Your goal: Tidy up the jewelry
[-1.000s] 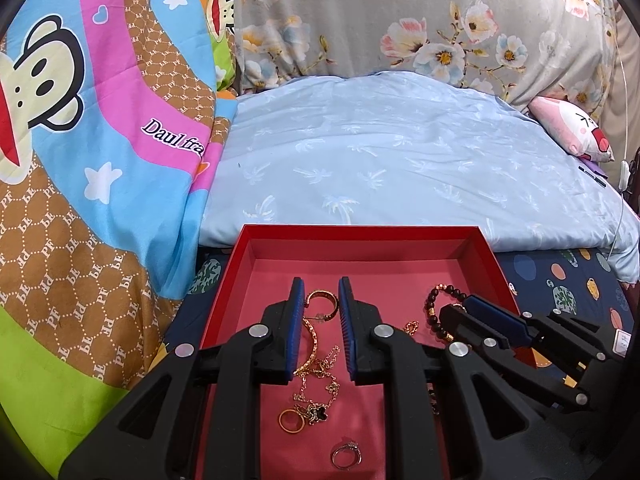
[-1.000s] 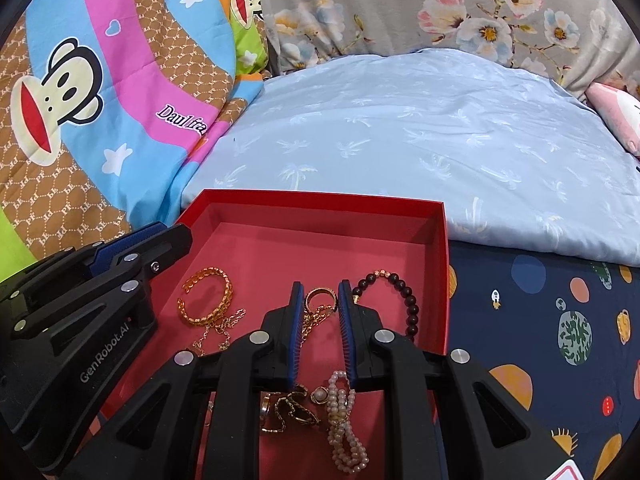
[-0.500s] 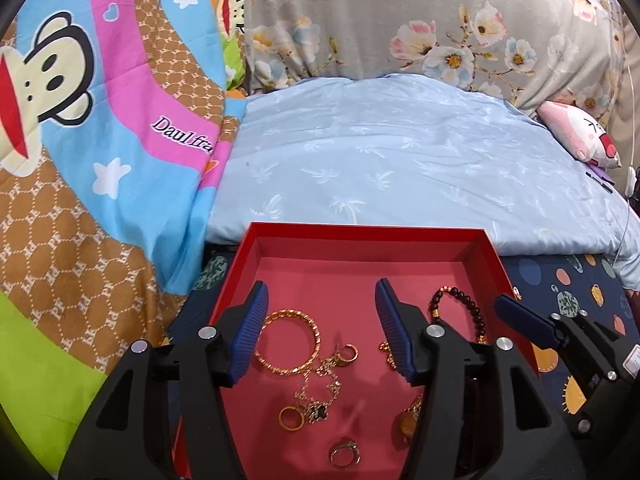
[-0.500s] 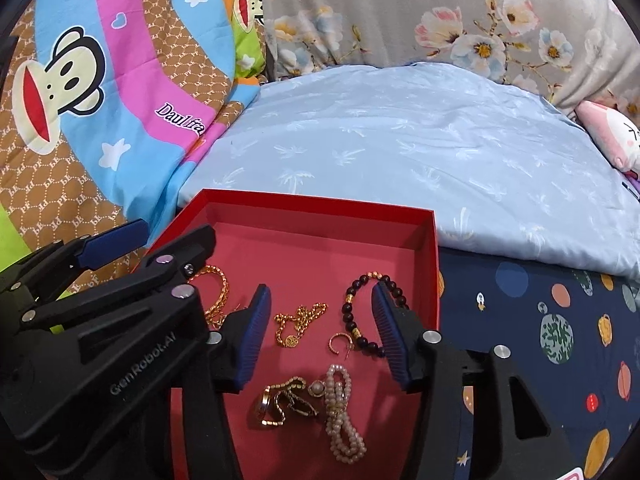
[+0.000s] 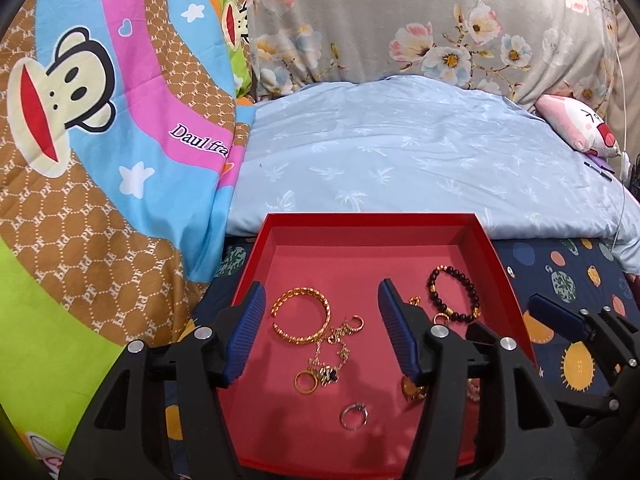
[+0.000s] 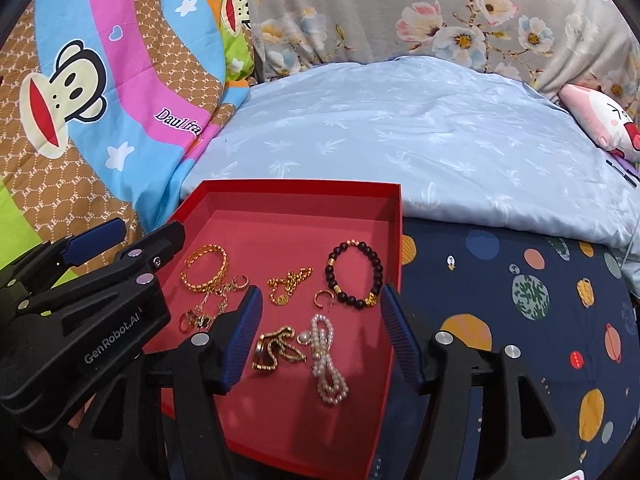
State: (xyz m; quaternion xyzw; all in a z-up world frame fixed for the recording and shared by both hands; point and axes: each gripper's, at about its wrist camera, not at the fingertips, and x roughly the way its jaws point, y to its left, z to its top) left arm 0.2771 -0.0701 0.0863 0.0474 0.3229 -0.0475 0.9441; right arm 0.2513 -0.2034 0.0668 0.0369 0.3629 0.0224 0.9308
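Note:
A red tray (image 5: 360, 220) (image 6: 300, 186) lies on the bed with jewelry in it. My left gripper (image 5: 321, 285) hovers over its left half, jaws opening, pads touching nothing. Under it lie a gold bangle (image 5: 325, 305), a thin chain, a gold ring (image 5: 306, 382) and a silver ring (image 5: 354, 416). My right gripper (image 6: 322, 289) hovers over the tray's right half, jaws also opening and empty. Below it are a pearl strand (image 6: 328, 364), a gold pendant chain (image 6: 288, 280), a small gold hoop (image 6: 322, 298) and a black bead bracelet (image 6: 376, 264).
The tray rests on a dark blue planet-print sheet (image 6: 520, 288). A pale blue quilt (image 5: 400, 160) rises just behind it. A cartoon-monkey blanket (image 5: 100, 140) is heaped at the left, floral pillows stand at the back, and a pink plush toy (image 5: 576, 128) lies far right.
Both grippers went from nearly shut to open. The small gold hoop that sat between each pair of fingers now lies in the tray. Both grippers drew back a little.

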